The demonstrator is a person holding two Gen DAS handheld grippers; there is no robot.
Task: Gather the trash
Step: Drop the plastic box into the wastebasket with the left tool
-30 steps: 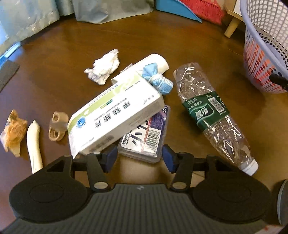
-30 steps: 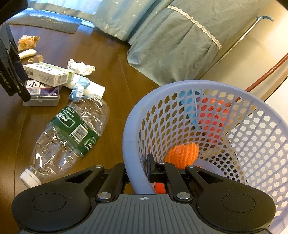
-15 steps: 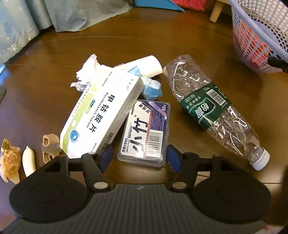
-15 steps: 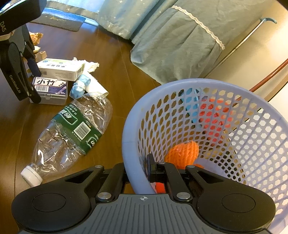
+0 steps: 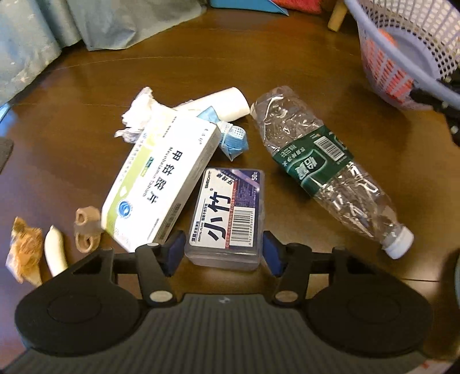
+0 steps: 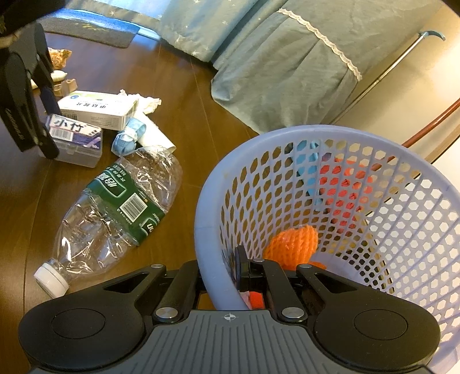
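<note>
A clear dental floss box [image 5: 228, 213] lies on the brown floor between the blue pads of my left gripper [image 5: 223, 254]. The jaws are closing on it, with a thin gap left on each side. A white medicine box [image 5: 161, 184] leans against its left edge. To the right lies a crushed plastic bottle [image 5: 325, 178] with a green label. Behind them are a crumpled tissue [image 5: 138, 115], a blue wad [image 5: 233, 138] and a white tube [image 5: 224, 103]. My right gripper [image 6: 220, 273] is shut on the rim of the lilac basket [image 6: 207, 201], which holds an orange net [image 6: 293, 244].
Small scraps lie at the left: an orange wrapper [image 5: 24, 253], a white piece [image 5: 54, 253] and a brown piece [image 5: 86, 230]. A blue-green bed cover [image 6: 287, 72] hangs to the floor behind. A dark mat [image 6: 95, 31] lies far left, and a wooden leg [image 5: 337, 17] stands near the basket.
My left gripper has rolled and lined up on the floss box, which now sits between its pads. The white box no longer covers the floss box. The right gripper and basket have not moved.
</note>
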